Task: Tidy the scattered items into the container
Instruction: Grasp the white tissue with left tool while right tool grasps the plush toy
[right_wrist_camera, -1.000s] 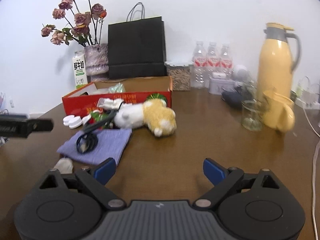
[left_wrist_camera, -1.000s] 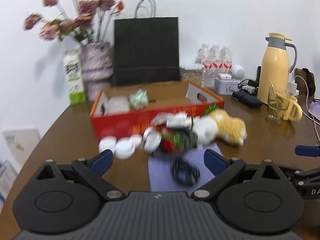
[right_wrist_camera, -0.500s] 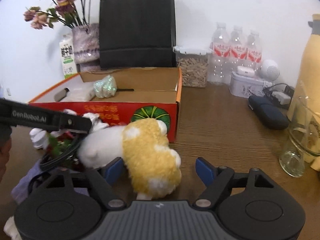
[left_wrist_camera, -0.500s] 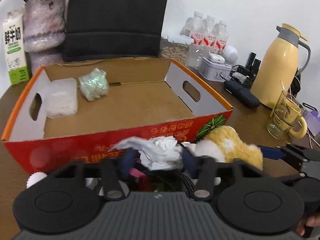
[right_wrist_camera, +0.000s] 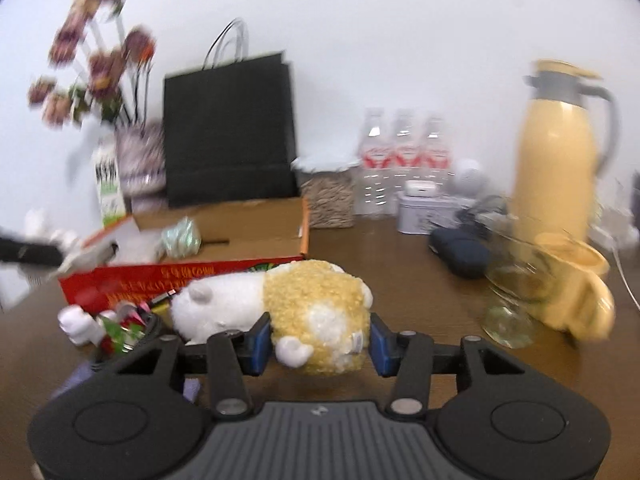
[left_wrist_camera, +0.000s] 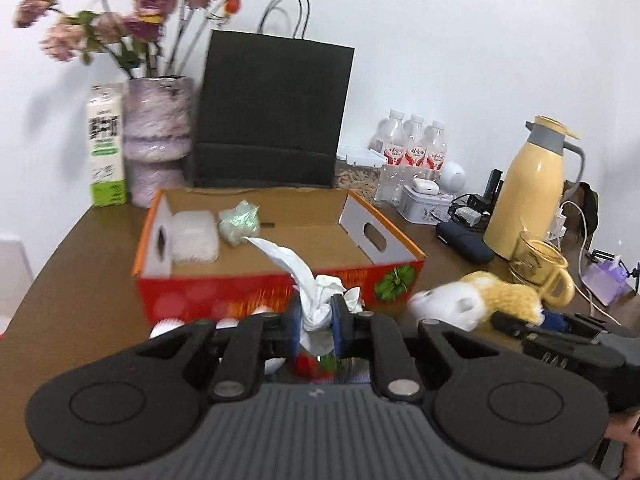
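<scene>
The red cardboard box (left_wrist_camera: 224, 296) stands open on the brown table, holding a white packet (left_wrist_camera: 195, 236) and a green crumpled wrapper (left_wrist_camera: 239, 222). My left gripper (left_wrist_camera: 316, 322) is shut on a crumpled white tissue (left_wrist_camera: 308, 280), held just in front of the box's near wall. My right gripper (right_wrist_camera: 319, 344) is shut on the yellow-and-white plush toy (right_wrist_camera: 312, 312), in front of the box (right_wrist_camera: 184, 276); the plush also shows in the left wrist view (left_wrist_camera: 476, 300). White caps (right_wrist_camera: 78, 322) and a red-green item (right_wrist_camera: 120, 324) lie left of the plush.
A black paper bag (left_wrist_camera: 272, 108), flower vase (left_wrist_camera: 156, 140) and milk carton (left_wrist_camera: 105, 148) stand behind the box. Water bottles (left_wrist_camera: 414, 152), a yellow thermos (left_wrist_camera: 534, 184), a yellow mug (left_wrist_camera: 540, 268), a glass (right_wrist_camera: 512, 292) and a dark case (left_wrist_camera: 464, 242) are to the right.
My left gripper has closed on the tissue and lifted it back from the box. My right gripper has closed on the plush toy and raised it slightly.
</scene>
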A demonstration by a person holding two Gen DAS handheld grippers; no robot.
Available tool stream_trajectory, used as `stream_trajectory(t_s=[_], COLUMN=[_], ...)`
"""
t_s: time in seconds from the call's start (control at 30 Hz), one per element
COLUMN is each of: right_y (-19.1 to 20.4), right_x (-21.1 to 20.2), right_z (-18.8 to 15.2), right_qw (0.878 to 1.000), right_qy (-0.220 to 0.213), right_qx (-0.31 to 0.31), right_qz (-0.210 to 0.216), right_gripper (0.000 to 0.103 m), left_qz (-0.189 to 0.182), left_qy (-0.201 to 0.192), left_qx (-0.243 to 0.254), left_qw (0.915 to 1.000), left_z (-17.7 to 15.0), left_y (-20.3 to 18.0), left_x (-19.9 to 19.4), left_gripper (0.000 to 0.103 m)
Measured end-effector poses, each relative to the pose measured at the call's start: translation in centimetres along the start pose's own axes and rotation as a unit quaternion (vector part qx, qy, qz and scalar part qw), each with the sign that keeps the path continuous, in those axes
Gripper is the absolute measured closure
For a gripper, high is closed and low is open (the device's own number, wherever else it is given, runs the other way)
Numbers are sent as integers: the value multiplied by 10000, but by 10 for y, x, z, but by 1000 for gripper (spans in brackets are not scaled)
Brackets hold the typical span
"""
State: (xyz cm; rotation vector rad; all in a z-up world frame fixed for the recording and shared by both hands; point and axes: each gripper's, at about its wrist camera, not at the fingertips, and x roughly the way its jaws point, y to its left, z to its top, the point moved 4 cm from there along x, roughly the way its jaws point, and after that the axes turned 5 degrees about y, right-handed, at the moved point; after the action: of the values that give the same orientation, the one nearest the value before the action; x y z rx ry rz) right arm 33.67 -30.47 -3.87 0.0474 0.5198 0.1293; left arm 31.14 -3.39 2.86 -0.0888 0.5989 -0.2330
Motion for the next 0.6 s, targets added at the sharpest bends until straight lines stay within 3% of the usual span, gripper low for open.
stream_trajectory(t_s=[0.17,0.3,0.43,0.5,0.53,0.57,0.6], right_y=[-7,1,15,26,32,37,40], right_x=[-53,-77,-113,-127,-133,-136,-138], right_z=[-34,-79,-110,-125,-131,-136,-138], right_qw=[9996,9981,9971,9956,9947,9936,9931], right_qy=[155,599,730,874,895,909,909], right_qx=[219,-77,-202,-312,-459,-624,-721], right_qz=[13,-118,-115,135,219,235,184], right_gripper=[56,55,48,41,38,38,38], left_qz=[187,126,206,275,386,491,547], left_qy=[91,468,873,1080,1057,962,925], left_qx=[-65,-386,-321,-168,-134,-137,-115], left_qw=[9998,9981,9955,9936,9936,9941,9941], left_z=[-49,-90,-128,-146,-153,-158,-161], left_y=[-7,-5,-5,-5,-5,-4,-3], left_x=[-40,-58,-68,-70,-73,-77,-79], left_gripper=[87,87,85,69,50,40,38])
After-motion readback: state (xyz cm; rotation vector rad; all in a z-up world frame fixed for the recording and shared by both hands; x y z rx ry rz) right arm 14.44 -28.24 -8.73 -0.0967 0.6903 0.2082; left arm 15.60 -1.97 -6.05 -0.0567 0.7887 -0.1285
